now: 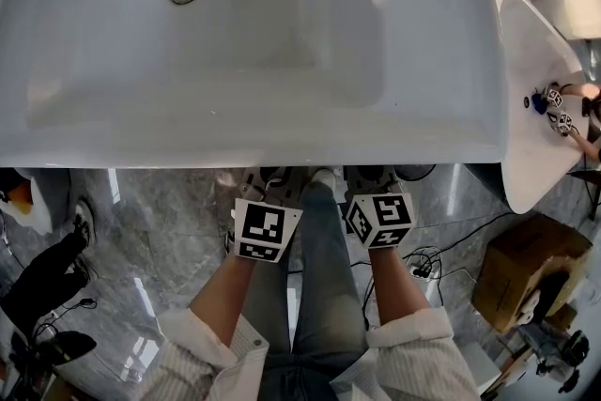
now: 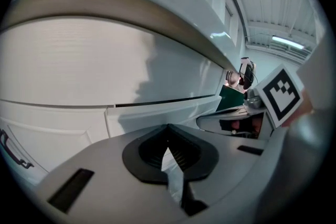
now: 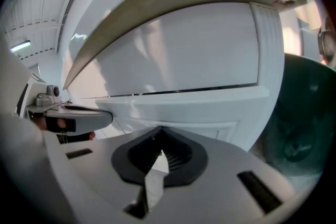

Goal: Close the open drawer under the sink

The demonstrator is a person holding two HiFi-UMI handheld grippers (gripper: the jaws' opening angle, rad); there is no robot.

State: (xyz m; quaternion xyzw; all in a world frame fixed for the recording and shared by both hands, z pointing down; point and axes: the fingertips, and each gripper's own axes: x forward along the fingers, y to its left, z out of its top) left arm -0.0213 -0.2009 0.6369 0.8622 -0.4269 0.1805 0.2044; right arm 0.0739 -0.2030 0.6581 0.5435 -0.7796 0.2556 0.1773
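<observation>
The white sink (image 1: 441, 108) fills the head view, and its rim hides both grippers' jaws; only the marker cubes (image 1: 266, 232) (image 1: 380, 219) show beneath it. In the left gripper view my left gripper (image 2: 168, 131) is shut, its tip close to the white drawer front (image 2: 152, 118). A thin dark seam (image 2: 157, 102) runs along that front's top. In the right gripper view my right gripper (image 3: 160, 134) is also shut, right at the drawer front (image 3: 210, 107), which juts out slightly from the panel above. I cannot tell whether either tip touches it.
A second white basin (image 1: 531, 61) stands at the right, where another person's grippers (image 1: 559, 108) work. A cardboard box (image 1: 526, 272) and cables (image 1: 423, 263) lie on the grey floor at the right. Dark gear (image 1: 42, 282) sits on the left. A dark handle (image 2: 10, 147) shows low on the cabinet.
</observation>
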